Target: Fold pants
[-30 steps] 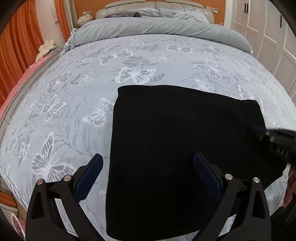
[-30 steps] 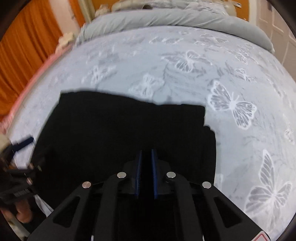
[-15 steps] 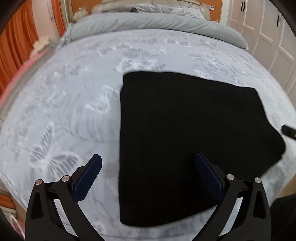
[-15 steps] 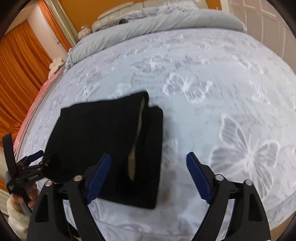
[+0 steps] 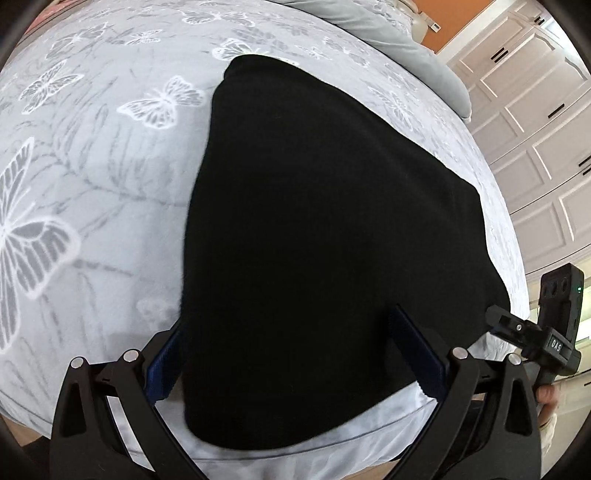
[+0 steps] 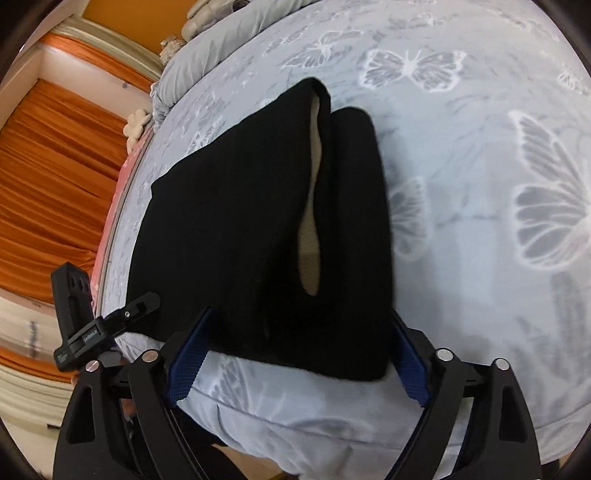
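Observation:
The black pants (image 5: pixel 325 229) lie folded into a thick rectangle on the bed, close to its near edge. In the right wrist view the pants (image 6: pixel 240 229) show a tan lining in the slit between the folded layers. My left gripper (image 5: pixel 291 354) is open, with its fingers on either side of the near left end of the pants. My right gripper (image 6: pixel 299 354) is open, straddling the near right end. Each gripper shows at the edge of the other's view. Neither holds anything.
The bed has a grey bedspread with white butterflies (image 5: pixel 92 166), and its front edge (image 6: pixel 332 413) is just below the grippers. White wardrobe doors (image 5: pixel 535 129) stand to the right. Orange curtains (image 6: pixel 55 166) hang to the left. A grey duvet (image 6: pixel 221 33) lies at the bed's far end.
The right gripper opened and let go of the pants a second ago. Both grippers then moved down and closer to the near edge of the folded pants, tilting inward.

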The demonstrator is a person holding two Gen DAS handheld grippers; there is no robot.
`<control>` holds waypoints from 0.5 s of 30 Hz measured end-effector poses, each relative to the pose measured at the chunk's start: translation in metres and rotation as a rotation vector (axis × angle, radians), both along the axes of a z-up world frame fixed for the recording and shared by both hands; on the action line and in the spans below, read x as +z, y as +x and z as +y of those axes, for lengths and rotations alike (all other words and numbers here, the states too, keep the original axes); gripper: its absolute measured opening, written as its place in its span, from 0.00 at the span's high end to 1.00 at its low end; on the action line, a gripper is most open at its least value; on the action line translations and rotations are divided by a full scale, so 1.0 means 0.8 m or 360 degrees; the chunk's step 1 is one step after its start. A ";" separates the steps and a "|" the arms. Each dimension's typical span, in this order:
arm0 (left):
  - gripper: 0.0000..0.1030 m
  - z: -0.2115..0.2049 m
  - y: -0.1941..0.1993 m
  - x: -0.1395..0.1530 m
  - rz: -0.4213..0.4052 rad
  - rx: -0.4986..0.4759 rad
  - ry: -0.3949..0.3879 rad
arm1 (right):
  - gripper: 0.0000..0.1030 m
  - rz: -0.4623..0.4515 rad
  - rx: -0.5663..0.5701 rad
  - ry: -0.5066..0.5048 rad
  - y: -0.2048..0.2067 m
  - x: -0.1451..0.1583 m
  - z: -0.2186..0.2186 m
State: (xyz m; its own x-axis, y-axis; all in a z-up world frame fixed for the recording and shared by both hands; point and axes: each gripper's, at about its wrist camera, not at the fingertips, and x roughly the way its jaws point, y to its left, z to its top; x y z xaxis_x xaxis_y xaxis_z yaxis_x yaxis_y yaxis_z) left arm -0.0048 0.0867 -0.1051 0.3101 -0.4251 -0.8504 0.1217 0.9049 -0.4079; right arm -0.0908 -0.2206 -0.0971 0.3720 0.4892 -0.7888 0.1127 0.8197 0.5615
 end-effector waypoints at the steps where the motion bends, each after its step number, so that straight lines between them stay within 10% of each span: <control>1: 0.05 -0.005 0.000 -0.001 -0.0005 -0.0010 0.0011 | 0.14 -0.0008 -0.0017 -0.0004 0.002 -0.001 0.003; 5: 0.05 -0.018 0.004 0.000 -0.0022 0.0012 0.0048 | 0.13 -0.0036 -0.0077 0.0021 0.011 -0.004 0.008; 8: 0.07 -0.024 0.008 0.002 -0.0021 0.0040 0.0044 | 0.48 -0.0106 -0.0053 -0.0030 0.008 0.000 0.010; 12: 0.51 -0.026 -0.003 0.027 -0.0124 -0.0003 0.0095 | 0.65 -0.0238 0.0061 -0.0132 0.001 0.029 0.025; 15: 0.56 -0.026 -0.017 0.047 -0.0180 -0.0065 0.0090 | 0.65 -0.0290 0.0124 -0.0104 -0.016 0.051 0.028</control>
State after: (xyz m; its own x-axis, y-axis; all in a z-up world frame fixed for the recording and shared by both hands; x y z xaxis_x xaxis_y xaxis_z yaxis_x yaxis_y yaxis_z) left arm -0.0181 0.0657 -0.0672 0.3885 -0.3914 -0.8342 0.2012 0.9195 -0.3377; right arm -0.1035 -0.1982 -0.0561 0.4745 0.4722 -0.7429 -0.0514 0.8574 0.5121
